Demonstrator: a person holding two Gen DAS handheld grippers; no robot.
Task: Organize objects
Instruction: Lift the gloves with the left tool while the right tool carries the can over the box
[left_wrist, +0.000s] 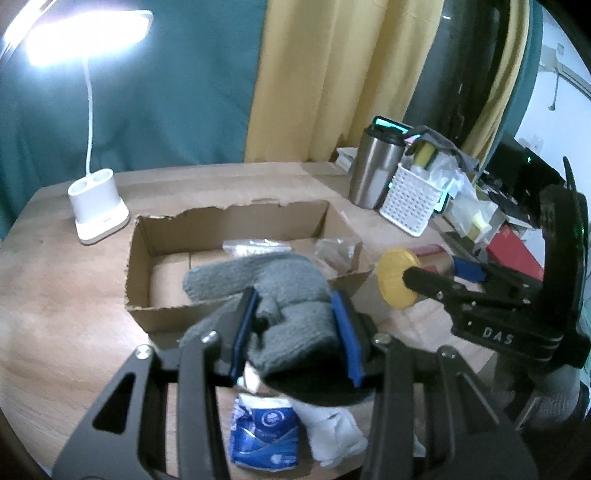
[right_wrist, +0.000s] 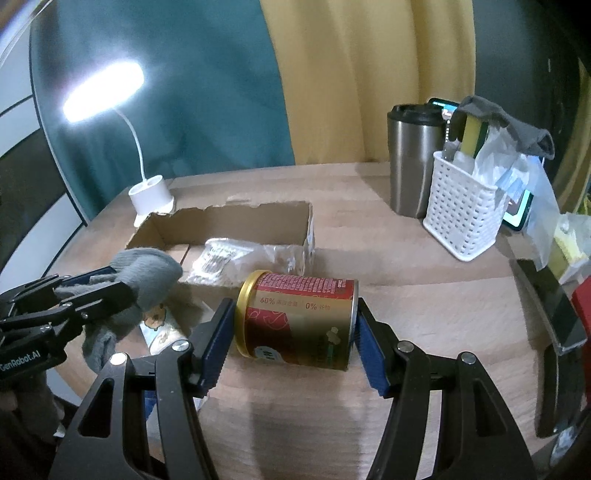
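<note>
Here, left tongs (left_wrist: 295, 325) clench a grey glove (left_wrist: 280, 295) above the cardboard box (left_wrist: 166, 302); only the right view shows right tongs (right_wrist: 291, 343) gripping the can (right_wrist: 295, 317), label legible, over the table (right_wrist: 424, 314).

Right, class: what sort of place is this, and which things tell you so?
Probably a home desk or work table: a lit desk lamp, a steel travel mug and a white basket of odds and ends stand on the wooden top.
</note>
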